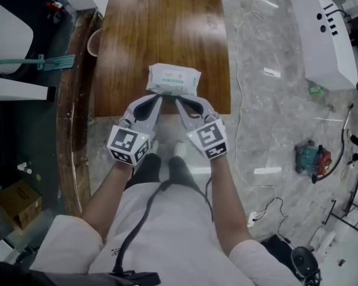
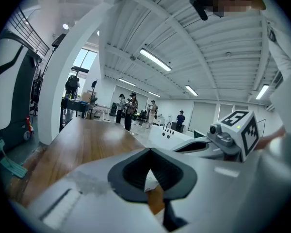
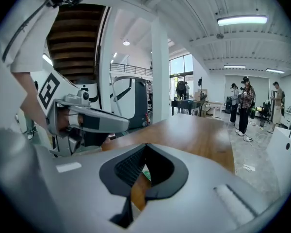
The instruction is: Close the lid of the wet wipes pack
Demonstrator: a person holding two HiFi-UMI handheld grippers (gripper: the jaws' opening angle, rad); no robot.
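Note:
The white wet wipes pack [image 1: 173,79] with green print lies flat on the wooden table [image 1: 161,22], close to its near edge. From this height I cannot tell how its lid stands. My left gripper [image 1: 157,100] and right gripper [image 1: 180,102] hover side by side just short of the pack's near side, tips angled toward each other. Both are shut with nothing held. In the left gripper view the jaws of the left gripper [image 2: 150,152] meet, a sliver of white pack showing through the gap below. The right gripper [image 3: 145,147] is likewise shut in its own view.
A pale bowl [image 1: 93,42] sits at the table's left edge. On the floor to the right are a white machine [image 1: 325,34], a cable [image 1: 241,100] and a green and orange tool [image 1: 313,159]. Several people [image 3: 245,101] stand beyond the table's far end.

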